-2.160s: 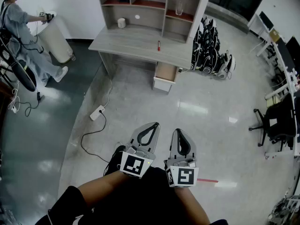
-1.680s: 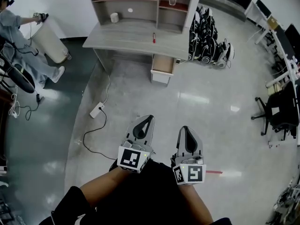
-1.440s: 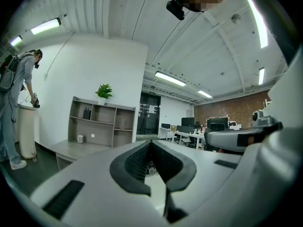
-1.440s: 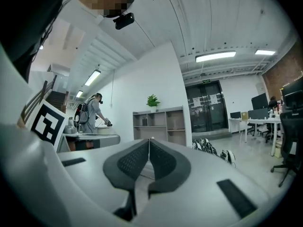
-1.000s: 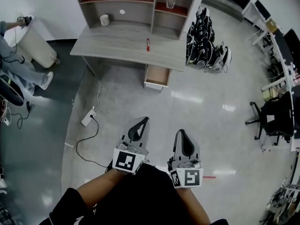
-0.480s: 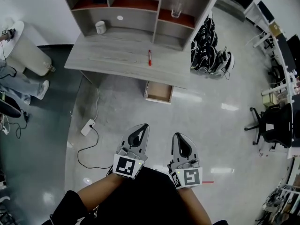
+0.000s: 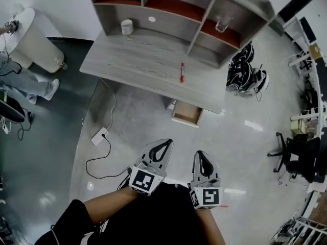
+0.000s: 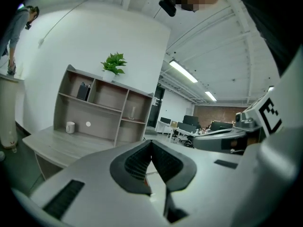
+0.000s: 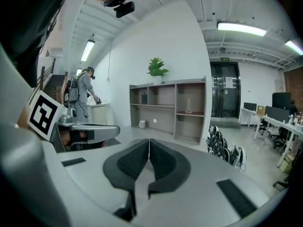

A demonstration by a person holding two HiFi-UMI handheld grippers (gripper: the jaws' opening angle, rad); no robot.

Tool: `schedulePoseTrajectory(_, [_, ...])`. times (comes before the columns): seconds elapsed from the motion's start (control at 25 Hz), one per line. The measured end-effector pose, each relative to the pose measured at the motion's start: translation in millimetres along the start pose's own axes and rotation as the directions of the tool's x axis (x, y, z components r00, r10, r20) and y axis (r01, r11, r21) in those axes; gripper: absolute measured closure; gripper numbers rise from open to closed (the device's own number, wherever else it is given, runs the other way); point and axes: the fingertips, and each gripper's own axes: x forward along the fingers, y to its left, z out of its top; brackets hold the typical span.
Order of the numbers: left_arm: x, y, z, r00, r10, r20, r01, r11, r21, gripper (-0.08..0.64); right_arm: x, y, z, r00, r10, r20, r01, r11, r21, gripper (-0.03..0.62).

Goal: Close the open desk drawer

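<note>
Red pen (image 7: 182, 72) lies near the desk's (image 7: 133, 60) front edge above the open, bare drawer (image 7: 187, 114); left gripper (image 7: 166, 142) and right gripper (image 7: 200, 153) are closed, empty.

Counted two tongs at six o'clock: left tongs (image 7: 164, 144), right tongs (image 7: 202, 155). Found one worktop (image 7: 138, 60), one open drawer (image 7: 187, 113) at its five-o'clock edge, plus one red marker (image 7: 181, 72), one white mug (image 7: 126, 26) and one shelf unit (image 7: 204, 4) on top. Noted one glass (image 7: 221, 23), one plant (image 8: 113, 63), one power strip (image 7: 100, 136) at nine, one white bin (image 7: 30, 40) at ten, one office chair (image 7: 294, 160) at four.
</note>
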Motion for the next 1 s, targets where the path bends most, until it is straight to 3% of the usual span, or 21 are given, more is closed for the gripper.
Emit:
schedulePoseTrajectory(0.2, [11.7, 15.3, -0.5, 1.0, -0.027, 0.011, 0.028, 0.999, -0.03, 0.547, 21.4, -1.7, -6.8, 1.0, -0.024, -0.013, 0.024, 0.999, 0.024, 0.574])
schedulePoseTrajectory(0.4, [12.3, 36.8, -17.3, 1.0, -0.009, 0.011, 0.01, 0.997, -0.082, 0.546, 25.8, -16.7, -18.3, 0.998, -0.061, 0.0, 0.061, 0.998, 0.02, 0.574])
schedulePoseTrajectory(0.6, [23.8, 57.0, -30.4, 0.999, 0.031, -0.017, -0.032, 0.997, -0.065, 0.546, 35.4, -38.8, -44.0, 0.994, -0.11, -0.007, 0.111, 0.993, 0.044, 0.574])
schedulePoseTrajectory(0.84, [48.5, 76.7, -49.7, 0.998, 0.042, -0.049, -0.042, 0.999, 0.008, 0.546, 51.9, -73.1, -85.0, 0.985, -0.172, -0.023, 0.173, 0.983, 0.06, 0.574])
schedulePoseTrajectory(1.0, [68.1, 83.1, -78.1, 0.994, 0.052, -0.101, -0.053, 0.999, -0.004, 0.546, 59.4, -96.6, -116.9, 0.98, -0.191, -0.051, 0.194, 0.98, 0.051, 0.574])
